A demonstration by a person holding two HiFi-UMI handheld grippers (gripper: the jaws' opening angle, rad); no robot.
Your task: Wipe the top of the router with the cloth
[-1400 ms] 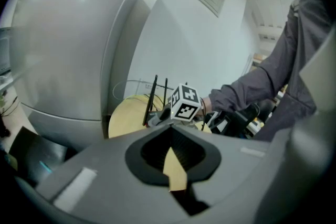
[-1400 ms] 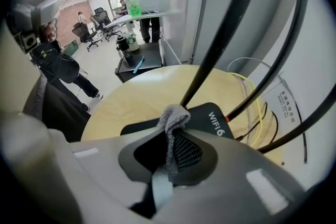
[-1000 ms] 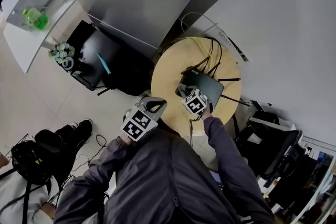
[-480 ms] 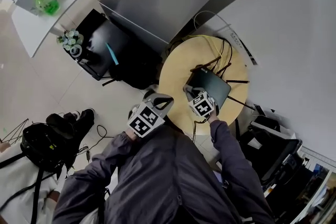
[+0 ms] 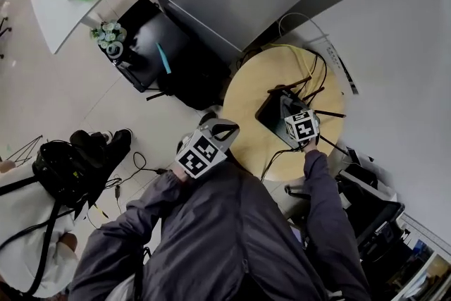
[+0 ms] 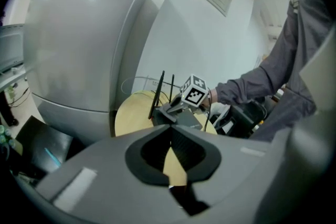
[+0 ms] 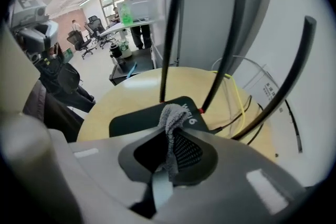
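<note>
A flat black router (image 5: 277,116) (image 7: 149,115) with three upright black antennas (image 7: 170,34) lies on a small round wooden table (image 5: 254,99). My right gripper (image 5: 290,111) (image 7: 169,115) hovers over the router's top, shut on a grey cloth (image 7: 171,131) whose bunched end pokes out onto the router. My left gripper (image 5: 217,129) (image 6: 169,131) is held back at the table's near left edge, shut with nothing in it. From the left gripper view the router (image 6: 181,117) and the right gripper's marker cube (image 6: 193,90) show ahead.
Yellow and black cables (image 5: 313,70) trail off the table's far side. A black cabinet (image 5: 151,46) with small bottles stands to the left, a black bag (image 5: 67,166) on the floor. A curved grey wall (image 6: 79,34) rises behind the table. People stand far off (image 7: 134,2).
My right gripper has slid to the right across the router's top with the cloth. The head view has shifted, and the left gripper has stayed near the table edge.
</note>
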